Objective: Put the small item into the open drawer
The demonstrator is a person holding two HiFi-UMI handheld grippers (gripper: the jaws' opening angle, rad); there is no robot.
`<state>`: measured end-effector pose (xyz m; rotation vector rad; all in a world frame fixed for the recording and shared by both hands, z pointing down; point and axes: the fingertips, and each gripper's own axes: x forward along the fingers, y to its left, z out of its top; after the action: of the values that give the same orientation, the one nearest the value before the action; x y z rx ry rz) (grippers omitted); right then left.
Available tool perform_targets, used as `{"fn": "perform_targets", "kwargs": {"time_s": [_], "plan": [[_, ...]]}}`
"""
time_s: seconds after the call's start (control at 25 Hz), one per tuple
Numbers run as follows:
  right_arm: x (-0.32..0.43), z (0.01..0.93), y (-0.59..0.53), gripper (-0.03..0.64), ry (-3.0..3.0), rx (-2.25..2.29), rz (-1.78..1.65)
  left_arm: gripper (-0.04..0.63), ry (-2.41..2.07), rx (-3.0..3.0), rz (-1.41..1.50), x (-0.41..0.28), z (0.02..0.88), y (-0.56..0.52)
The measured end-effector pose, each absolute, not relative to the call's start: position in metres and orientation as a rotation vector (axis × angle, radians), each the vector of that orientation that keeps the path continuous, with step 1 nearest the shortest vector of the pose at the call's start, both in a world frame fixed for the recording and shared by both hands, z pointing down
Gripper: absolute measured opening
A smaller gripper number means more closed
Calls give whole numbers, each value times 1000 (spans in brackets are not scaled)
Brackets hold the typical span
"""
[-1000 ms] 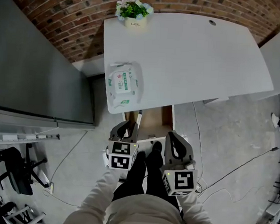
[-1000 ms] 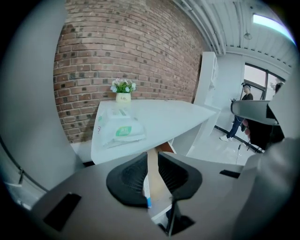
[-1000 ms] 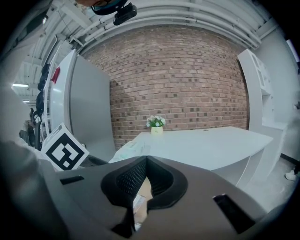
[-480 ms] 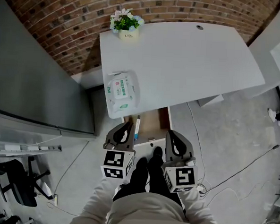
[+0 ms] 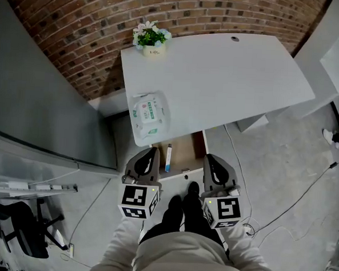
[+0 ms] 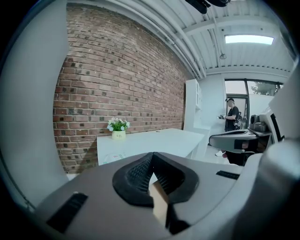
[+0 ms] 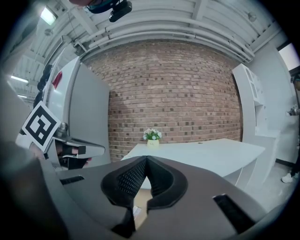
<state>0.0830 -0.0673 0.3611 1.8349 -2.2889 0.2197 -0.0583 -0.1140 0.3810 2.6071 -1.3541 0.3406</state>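
Pen (image 5: 168,158) lies in the open drawer (image 5: 187,151), so placing looks done; left gripper (image 5: 150,154) just closed empty, right gripper (image 5: 210,160) shut empty, likely only backing away remains.

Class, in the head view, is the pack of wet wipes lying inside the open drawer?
No, the pack of wet wipes lies on the white table, outside the open drawer.

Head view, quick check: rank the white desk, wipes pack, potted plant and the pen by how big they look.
1. white desk
2. wipes pack
3. potted plant
4. pen, in the drawer
The plant sits farthest from the camera and the pen lowest, so true sizes may differ.
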Motion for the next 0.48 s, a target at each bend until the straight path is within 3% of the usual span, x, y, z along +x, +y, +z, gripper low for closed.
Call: {"fn": "perform_targets", "kwargs": {"time_s": [0.48], "plan": [[82,346,-63,26,-2334,1782,181,17,-1358,2605,293,-73,372,-107]]}}
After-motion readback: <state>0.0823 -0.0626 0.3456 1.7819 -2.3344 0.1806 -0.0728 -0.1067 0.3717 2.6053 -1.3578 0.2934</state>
